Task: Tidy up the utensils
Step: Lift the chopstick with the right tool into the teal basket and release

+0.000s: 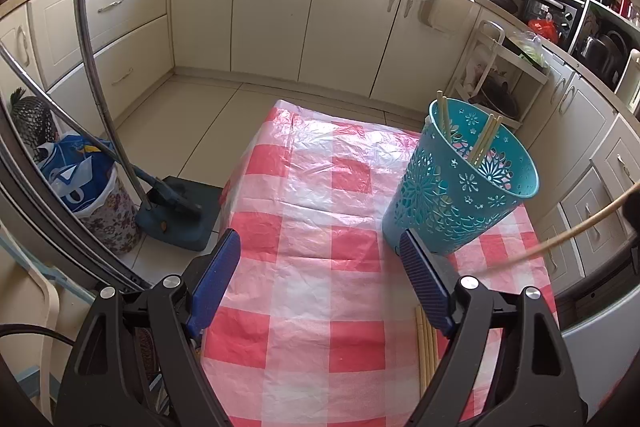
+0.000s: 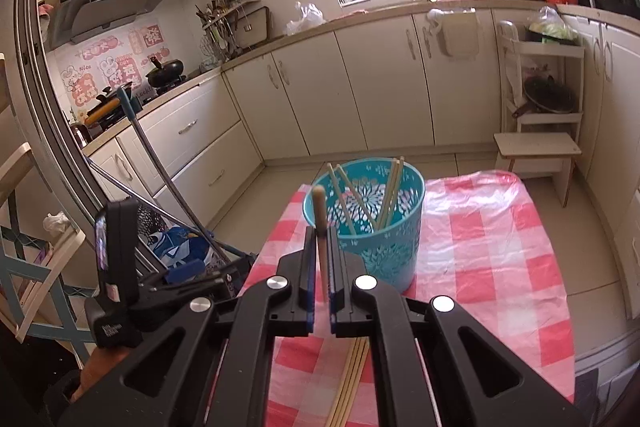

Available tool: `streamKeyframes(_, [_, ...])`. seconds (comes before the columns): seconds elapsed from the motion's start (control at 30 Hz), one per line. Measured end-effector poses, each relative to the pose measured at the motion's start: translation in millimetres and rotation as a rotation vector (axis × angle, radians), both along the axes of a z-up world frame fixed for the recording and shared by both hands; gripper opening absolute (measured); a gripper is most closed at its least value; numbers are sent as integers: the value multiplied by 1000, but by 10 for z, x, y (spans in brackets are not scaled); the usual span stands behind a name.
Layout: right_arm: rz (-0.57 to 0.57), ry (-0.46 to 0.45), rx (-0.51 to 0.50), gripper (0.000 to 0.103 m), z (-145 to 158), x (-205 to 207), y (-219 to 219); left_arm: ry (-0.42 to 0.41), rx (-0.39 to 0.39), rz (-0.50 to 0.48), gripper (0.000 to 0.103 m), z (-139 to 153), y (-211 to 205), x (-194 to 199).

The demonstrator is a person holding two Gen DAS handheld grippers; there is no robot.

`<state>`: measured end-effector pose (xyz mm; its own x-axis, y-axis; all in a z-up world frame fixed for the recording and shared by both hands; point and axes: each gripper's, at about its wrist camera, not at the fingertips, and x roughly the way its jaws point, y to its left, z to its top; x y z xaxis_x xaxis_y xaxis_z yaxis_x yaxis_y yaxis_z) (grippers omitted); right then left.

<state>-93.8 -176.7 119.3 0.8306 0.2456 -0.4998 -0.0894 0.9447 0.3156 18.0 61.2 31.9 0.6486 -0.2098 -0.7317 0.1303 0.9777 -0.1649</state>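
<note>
A teal perforated holder (image 1: 456, 183) stands on the red-and-white checked tablecloth (image 1: 320, 227) with several wooden chopsticks (image 1: 484, 143) leaning inside. It also shows in the right wrist view (image 2: 376, 223). My right gripper (image 2: 320, 251) is shut on one chopstick (image 2: 319, 207), held upright just in front of the holder. That chopstick crosses the right edge of the left wrist view (image 1: 576, 231). My left gripper (image 1: 320, 259) is open and empty, above the cloth left of the holder. Several loose chopsticks (image 2: 348, 387) lie on the cloth below the grippers.
A mop and its blue head (image 1: 172, 211) stand on the floor left of the table, beside a floral bin (image 1: 100, 195). A white step stool (image 2: 536, 151) stands beyond the table's far right. Cream cabinets (image 1: 272, 11) line the walls.
</note>
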Motion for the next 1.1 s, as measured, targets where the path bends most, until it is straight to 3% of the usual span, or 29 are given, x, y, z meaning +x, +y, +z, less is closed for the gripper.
streamKeyframes(0.47, [-12, -87, -51, 5, 533, 142, -67, 5, -1, 0, 78, -10, -8, 4])
streamKeyframes(0.73, [-62, -162, -104, 4, 906, 512, -109, 12, -6, 0, 78, -44, 14, 18])
streamKeyframes(0.87, [-58, -96, -98, 4, 749, 697, -160, 13, -8, 2, 78, -41, 40, 24])
streamKeyframes(0.97, [-62, -4, -93, 4, 434, 757, -203, 13, -13, 6, 78, -28, 75, 27])
streamKeyframes(1.1, [-109, 160, 34, 4, -163, 664, -428, 16, -14, 7, 78, -27, 90, 20])
